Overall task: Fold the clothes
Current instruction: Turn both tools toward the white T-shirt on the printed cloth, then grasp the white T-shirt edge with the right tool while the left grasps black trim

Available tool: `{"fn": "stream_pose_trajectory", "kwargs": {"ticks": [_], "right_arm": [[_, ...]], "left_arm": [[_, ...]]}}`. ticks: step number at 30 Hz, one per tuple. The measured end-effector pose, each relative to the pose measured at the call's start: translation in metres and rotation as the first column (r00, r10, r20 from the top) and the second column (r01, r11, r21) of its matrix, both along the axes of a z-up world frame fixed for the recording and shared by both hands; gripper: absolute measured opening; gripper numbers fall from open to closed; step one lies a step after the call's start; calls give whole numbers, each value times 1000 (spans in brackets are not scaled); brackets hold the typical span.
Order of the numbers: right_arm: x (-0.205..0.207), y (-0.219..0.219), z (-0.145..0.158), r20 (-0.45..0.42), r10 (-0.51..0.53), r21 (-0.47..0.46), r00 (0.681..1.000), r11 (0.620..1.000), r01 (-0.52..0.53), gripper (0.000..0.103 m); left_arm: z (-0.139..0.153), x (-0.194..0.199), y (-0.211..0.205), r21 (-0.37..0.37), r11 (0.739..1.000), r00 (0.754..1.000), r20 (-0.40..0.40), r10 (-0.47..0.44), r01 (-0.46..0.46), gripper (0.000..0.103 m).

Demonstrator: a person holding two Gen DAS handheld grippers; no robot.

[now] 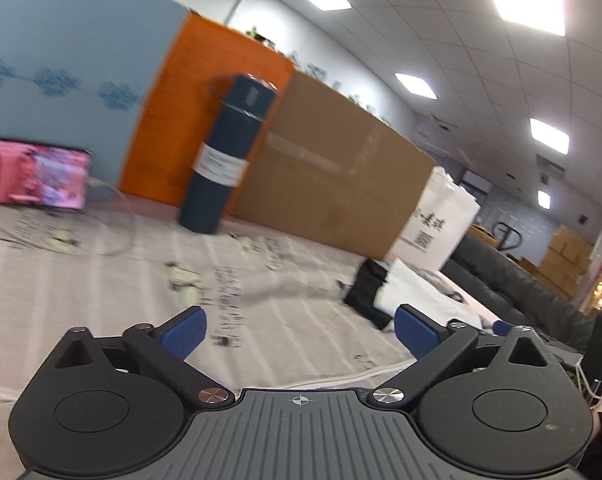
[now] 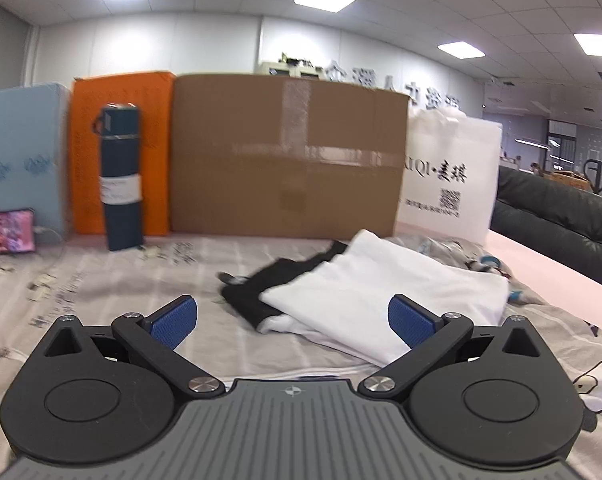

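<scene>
A folded white garment (image 2: 385, 292) lies on the printed bedsheet (image 2: 113, 292), partly over a black garment (image 2: 257, 292). My right gripper (image 2: 293, 324) is open, its blue pads (image 2: 173, 326) apart just short of the pile, nothing between them. In the tilted, blurred left wrist view the same white garment (image 1: 417, 300) and black garment (image 1: 365, 292) sit to the right. My left gripper (image 1: 299, 332) is open over bare sheet, left of the clothes, holding nothing.
Along the back stand a large cardboard box (image 2: 289, 156), an orange panel (image 2: 121, 152), a dark blue cylinder (image 2: 121, 176), a white bag (image 2: 449, 176) and a lit phone (image 2: 7, 232) with a cable. A dark sofa (image 2: 561, 224) is at right. More printed fabric (image 2: 581, 360) lies at right.
</scene>
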State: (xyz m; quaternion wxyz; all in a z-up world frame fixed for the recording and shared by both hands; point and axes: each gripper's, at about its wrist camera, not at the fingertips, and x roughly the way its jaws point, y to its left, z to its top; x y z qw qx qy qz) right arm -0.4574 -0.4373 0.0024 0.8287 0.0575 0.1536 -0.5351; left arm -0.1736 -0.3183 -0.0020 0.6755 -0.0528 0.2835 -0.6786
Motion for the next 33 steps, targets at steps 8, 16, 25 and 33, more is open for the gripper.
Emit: {"fn": "stream_pose_trajectory", "kwargs": {"ticks": [8, 16, 25, 33], "right_arm": [[14, -45, -7, -94, -13, 31, 995, 999, 16, 101], [38, -82, -17, -152, 12, 77, 988, 997, 0, 101], [25, -117, -31, 22, 19, 256, 1000, 966, -24, 81], [5, -123, -32, 173, 30, 300, 984, 951, -81, 54]], "left_arm": [[-11, 3, -86, 85, 996, 982, -187, -4, 21, 65], [-32, -1, -136, 158, 987, 964, -267, 9, 34, 56], [-47, -13, -166, 183, 980, 953, -302, -23, 82, 58], [-50, -15, -183, 180, 979, 942, -333, -32, 97, 58]]}}
